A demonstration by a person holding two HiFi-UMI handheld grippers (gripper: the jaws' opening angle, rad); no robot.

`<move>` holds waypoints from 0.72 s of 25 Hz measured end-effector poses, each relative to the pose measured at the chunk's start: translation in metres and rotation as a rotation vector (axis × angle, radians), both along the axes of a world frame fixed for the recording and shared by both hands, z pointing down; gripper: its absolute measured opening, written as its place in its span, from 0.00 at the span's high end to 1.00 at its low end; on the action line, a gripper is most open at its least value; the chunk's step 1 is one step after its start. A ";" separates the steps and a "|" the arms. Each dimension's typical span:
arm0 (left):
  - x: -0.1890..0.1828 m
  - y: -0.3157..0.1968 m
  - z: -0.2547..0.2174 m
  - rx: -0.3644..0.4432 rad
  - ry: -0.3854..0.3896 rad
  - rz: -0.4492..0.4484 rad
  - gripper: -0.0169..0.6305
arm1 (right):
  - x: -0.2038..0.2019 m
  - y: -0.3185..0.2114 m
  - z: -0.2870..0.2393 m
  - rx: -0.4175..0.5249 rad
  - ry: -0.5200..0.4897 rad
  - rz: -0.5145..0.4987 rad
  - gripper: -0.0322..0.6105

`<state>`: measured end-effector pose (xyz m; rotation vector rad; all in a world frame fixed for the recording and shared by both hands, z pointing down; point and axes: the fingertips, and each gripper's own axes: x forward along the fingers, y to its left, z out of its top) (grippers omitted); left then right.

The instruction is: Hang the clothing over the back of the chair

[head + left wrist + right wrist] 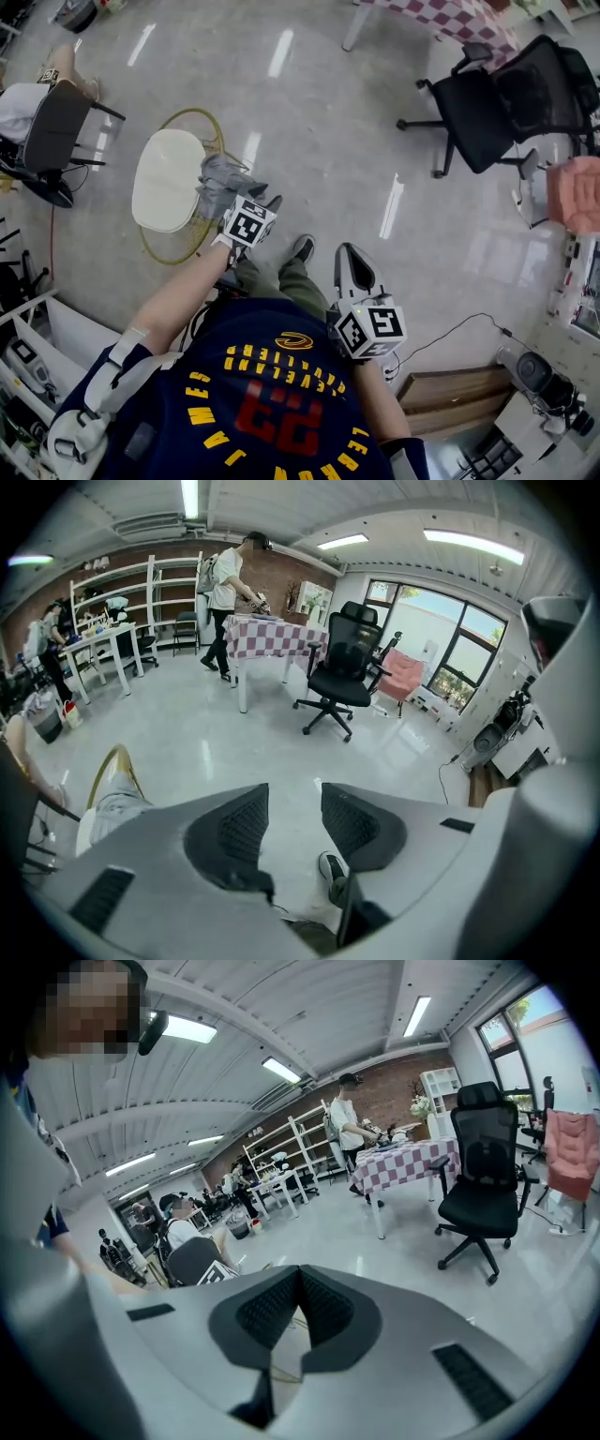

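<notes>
A grey garment (223, 183) lies draped over the gold wire back of a chair (169, 178) with a cream seat. My left gripper (267, 204) sits just right of the cloth with its marker cube toward me. In the left gripper view the left gripper (295, 803) is open, with only bare floor between its pads, and the garment (112, 806) hangs at the far left on the gold frame. My right gripper (349, 251) hovers lower, by my leg, away from the chair. In its own view the right gripper (300, 1279) is shut with nothing held.
Two black office chairs (487, 108) stand at the upper right beside a checkered table (450, 17). A pink garment (577, 192) is at the right edge. A seated person on a dark chair (52, 127) is at the left. My shoe (302, 247) rests on the glossy floor.
</notes>
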<state>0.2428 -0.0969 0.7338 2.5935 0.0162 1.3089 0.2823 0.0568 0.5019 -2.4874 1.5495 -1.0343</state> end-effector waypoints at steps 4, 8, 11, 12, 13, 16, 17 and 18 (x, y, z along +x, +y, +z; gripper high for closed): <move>-0.006 -0.004 -0.023 -0.026 0.058 -0.033 0.72 | -0.004 -0.020 -0.002 0.009 0.005 -0.046 0.94; -0.013 -0.008 -0.068 -0.104 0.188 -0.053 0.72 | -0.011 -0.040 -0.001 0.025 0.002 -0.099 0.94; -0.030 -0.019 -0.099 -0.136 0.260 -0.077 0.72 | -0.021 -0.060 -0.004 0.036 0.003 -0.140 0.94; -0.037 -0.025 -0.109 -0.138 0.284 -0.093 0.72 | -0.025 -0.067 -0.005 0.040 0.004 -0.154 0.94; -0.044 -0.033 -0.120 -0.133 0.309 -0.111 0.72 | -0.029 -0.073 -0.007 0.043 0.005 -0.167 0.94; -0.069 -0.065 -0.155 -0.071 0.387 -0.177 0.72 | -0.039 -0.092 -0.012 0.054 0.009 -0.205 0.94; -0.079 -0.078 -0.167 -0.042 0.413 -0.204 0.72 | -0.043 -0.097 -0.014 0.058 0.012 -0.216 0.94; -0.089 -0.091 -0.179 -0.017 0.440 -0.234 0.72 | -0.046 -0.103 -0.016 0.062 0.015 -0.227 0.94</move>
